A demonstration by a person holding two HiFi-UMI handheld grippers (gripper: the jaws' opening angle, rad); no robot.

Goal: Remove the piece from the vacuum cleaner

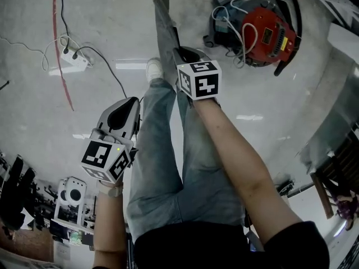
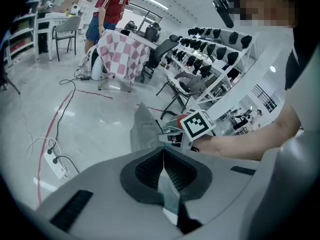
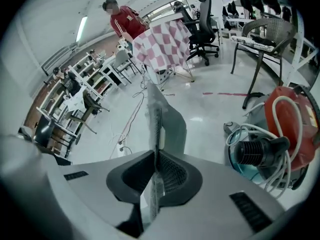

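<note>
**A:** Where is the piece?

**B:** The flat grey panel is off the red-and-black drum vacuum cleaner at upper right. The right claw pinches it edge-on. The left claw is closed on nothing.

**A:** What's the risk?

**B:** It's a thin hold at one end. A quick swing could probably lever the panel loose onto the pale floor.

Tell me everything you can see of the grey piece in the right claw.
The grey piece is long, flat and thin, matte grey, perhaps plastic or stiff fabric. The right claw is shut on one end; the rest juts forward past the jaws, held in the air above the floor, apart from the red vacuum cleaner. Nothing else touches it.
</note>
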